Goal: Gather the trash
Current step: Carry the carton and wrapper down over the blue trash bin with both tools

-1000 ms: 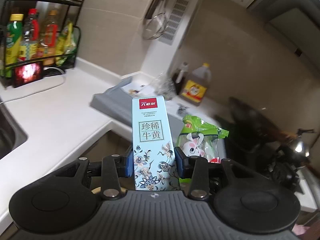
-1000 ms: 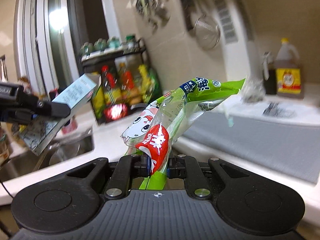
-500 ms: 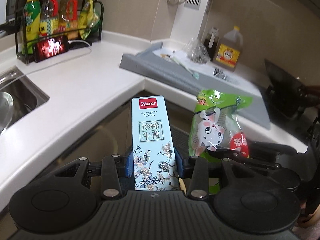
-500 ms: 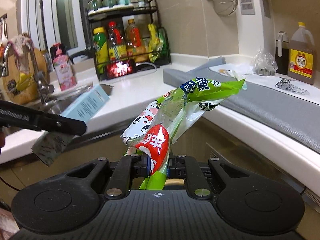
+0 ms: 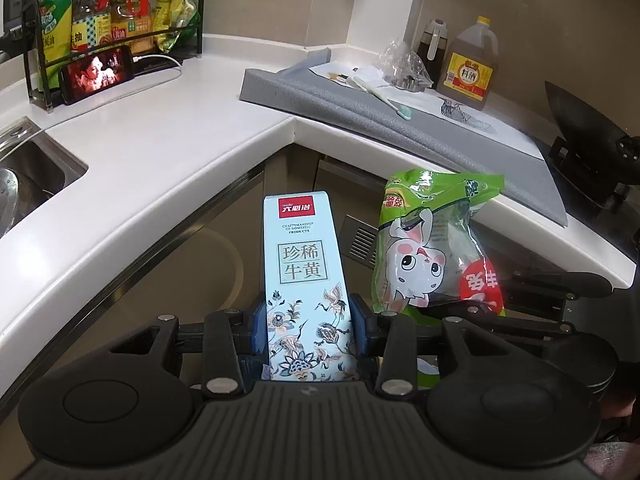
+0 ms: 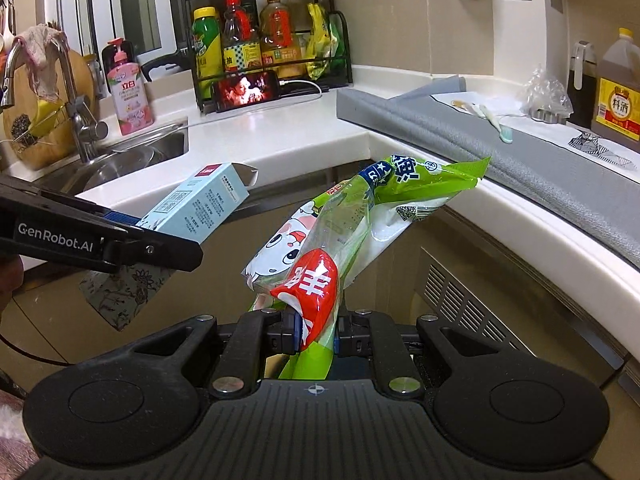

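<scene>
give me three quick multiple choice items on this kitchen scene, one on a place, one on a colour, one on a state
1. Where is the phone?
A in the sink
B on the counter before the bottle rack
C on the grey mat

2. What colour is the box in the left tongs?
A pale blue
B yellow
C black

3. How are the right tongs?
A open and empty
B shut on the green wrapper
C shut on a toothbrush

B: it leans at the rack's foot.
A: a pale blue face with a floral print.
B: the pads pinch its lower end.
</scene>
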